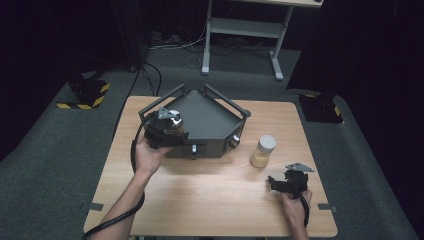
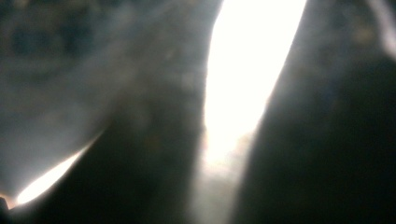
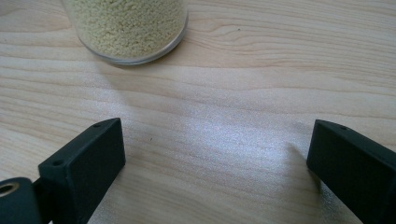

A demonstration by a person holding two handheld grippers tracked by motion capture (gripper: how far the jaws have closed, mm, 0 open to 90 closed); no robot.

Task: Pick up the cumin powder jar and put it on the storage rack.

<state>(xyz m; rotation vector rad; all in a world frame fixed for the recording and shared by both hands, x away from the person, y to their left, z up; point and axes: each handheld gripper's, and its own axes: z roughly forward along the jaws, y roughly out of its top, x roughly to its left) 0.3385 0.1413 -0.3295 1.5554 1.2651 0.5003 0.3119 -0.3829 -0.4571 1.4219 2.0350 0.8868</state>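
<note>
Item 1: jar [image 1: 173, 126], brownish contents, metallic-looking top. It sits at the near-left corner of the dark grey tray, directly under the left gripper [image 1: 167, 127], whose body covers most of it. In the left gripper view a bright blurred shape stands between two dark masses pressed up against the lens; whether the fingers are clamped on the jar or merely around it cannot be told.

Item 2: glass jar of pale yellow granules [image 1: 263, 150], white lid, upright on the wooden table [image 1: 210, 190]. It stands ahead of the right gripper [image 1: 287, 182], a little toward its left finger, and apart from it. In the right gripper view the jar base [image 3: 126, 28] lies beyond the finger [image 3: 84, 163] tips, outside the gap. These fingers are spread wide with bare tabletop between them, holding nothing.

Item 3: grey tray [image 1: 210, 117], angular, railed, with knobs on its near face, behind both jars.

Progress, as judged: one jar is at or in the tray; the granule jar is not yet picked up, so roughly half the loading remains.

Markings: no brand, label or legible writing on jars, tray or grippers.
</note>
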